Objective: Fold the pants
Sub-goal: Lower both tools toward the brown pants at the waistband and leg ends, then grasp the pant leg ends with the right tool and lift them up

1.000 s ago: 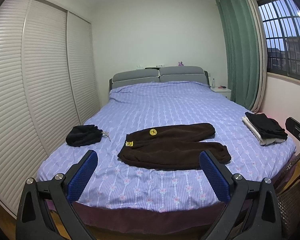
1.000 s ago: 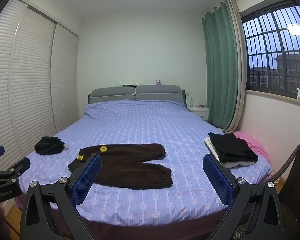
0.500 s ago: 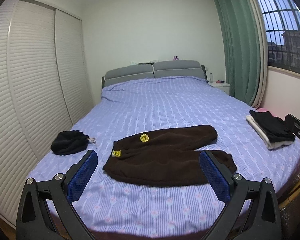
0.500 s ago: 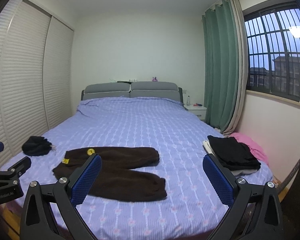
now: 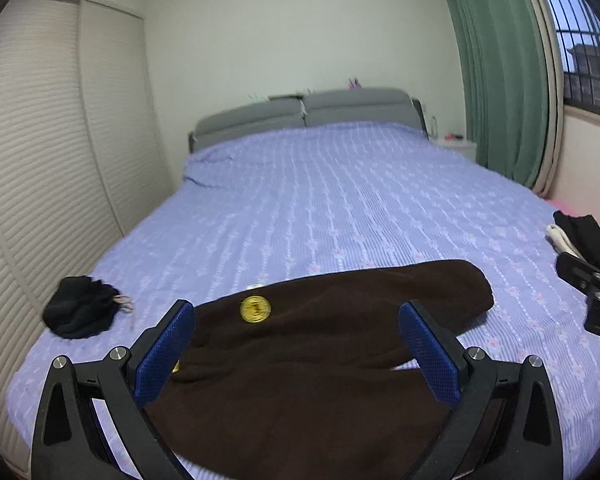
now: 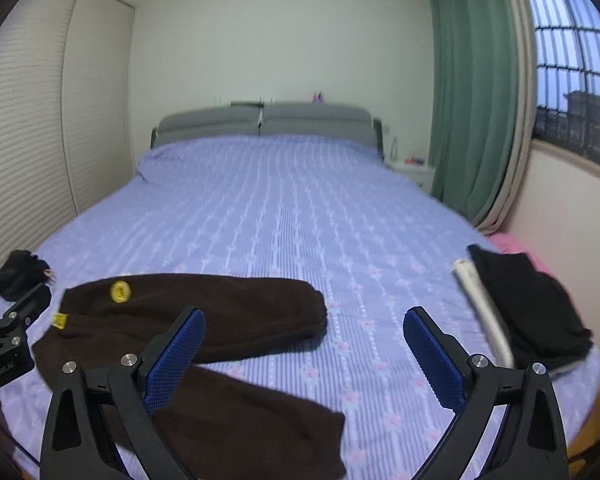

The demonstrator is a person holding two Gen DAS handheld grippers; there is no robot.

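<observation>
At the bottom of both wrist views, two claws hang spread wide and empty over the near edge of a bed (image 5: 340, 200): the left claw (image 5: 296, 354) sits directly above the waist end of the dark brown fleece pants (image 5: 320, 340), while the right claw (image 6: 304, 356) frames mostly bare lilac bedspread just right of the leg cuffs. The pants lie flat across the lower frame, long axis running left to right, the waistband with its yellow round patch (image 6: 121, 291) at left and the two legs splayed apart toward the right. The left claw looks nearer the garment; the right, by this reading, must shift left to reach a cuff. Farther off lie a black drawstring pouch (image 5: 80, 312) at left, folded dark clothes (image 6: 532, 304) at right, then the grey headboard (image 6: 260, 120) at centre.
</observation>
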